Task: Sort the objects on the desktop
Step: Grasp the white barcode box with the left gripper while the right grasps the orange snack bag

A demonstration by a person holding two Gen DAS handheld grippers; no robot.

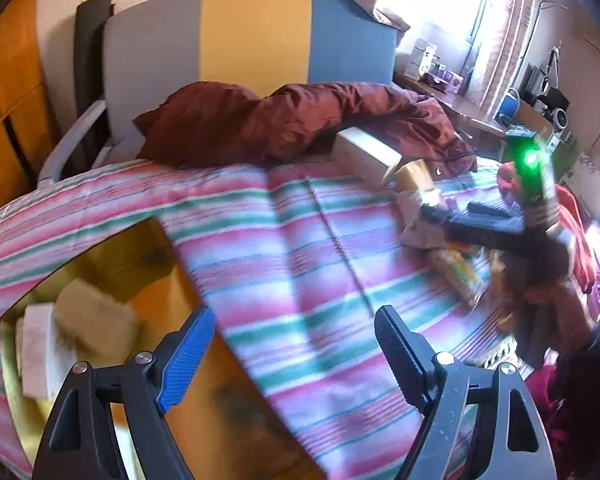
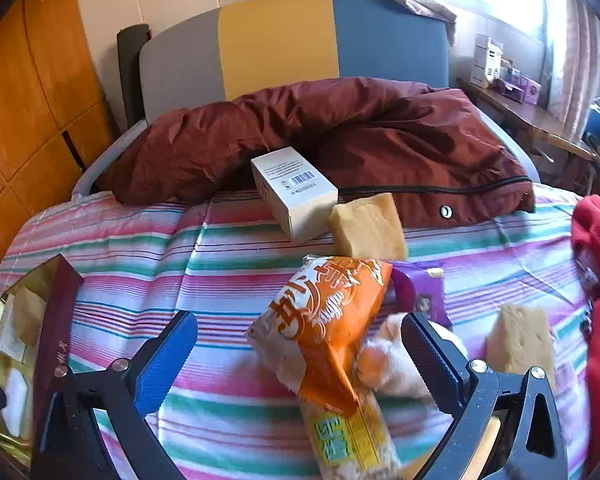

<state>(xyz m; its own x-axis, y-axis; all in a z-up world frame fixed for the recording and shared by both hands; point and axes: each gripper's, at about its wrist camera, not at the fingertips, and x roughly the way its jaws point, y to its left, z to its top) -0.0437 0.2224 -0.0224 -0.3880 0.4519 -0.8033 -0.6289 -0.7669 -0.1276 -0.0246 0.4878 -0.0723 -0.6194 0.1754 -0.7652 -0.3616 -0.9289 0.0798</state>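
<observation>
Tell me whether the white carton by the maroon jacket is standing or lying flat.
Lying flat: the white carton rests on a long face, barcode side up, beside the yellow sponge.

Left tool (image 1: 296,354) and right tool (image 2: 300,354) both angled downward, jaws apart, empty

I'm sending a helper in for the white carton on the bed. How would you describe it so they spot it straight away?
Start at the dark red quilt bunched under the grey, yellow and blue headboard. At its front edge, on the striped sheet, lies the white carton, a yellow sponge block touching its right corner. It is the only hard-edged box there, with a barcode on top.
</observation>
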